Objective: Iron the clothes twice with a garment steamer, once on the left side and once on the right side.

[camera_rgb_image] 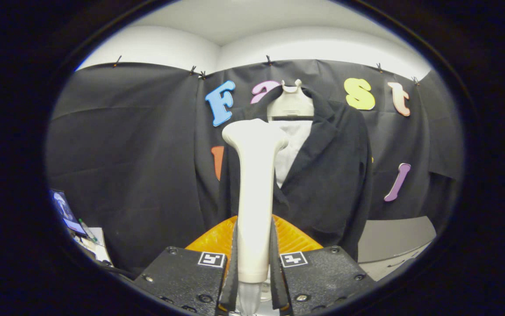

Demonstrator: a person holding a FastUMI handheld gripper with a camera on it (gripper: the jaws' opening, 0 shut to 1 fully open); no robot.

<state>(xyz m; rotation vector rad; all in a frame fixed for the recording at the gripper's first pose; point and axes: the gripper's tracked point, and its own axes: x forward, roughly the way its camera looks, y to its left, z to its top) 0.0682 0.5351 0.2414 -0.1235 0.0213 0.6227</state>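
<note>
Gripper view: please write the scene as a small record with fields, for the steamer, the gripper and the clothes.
tool: white garment steamer, upright
gripper: gripper shut on the steamer's handle, both fingers pressing its sides
steamer head: in front of the jacket's left lapel as seen, contact cannot be told
clothes: black jacket over white shirt, on a hanger against the wall
behind handle: orange ribbed part

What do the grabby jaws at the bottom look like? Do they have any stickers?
The gripper has two chunky black blocks with a rough, speckled surface and round screws. Each block carries a small white square tag printed with a black pattern. Its jaws are two thin dark fingers, with ribbed orange parts behind them.
</note>
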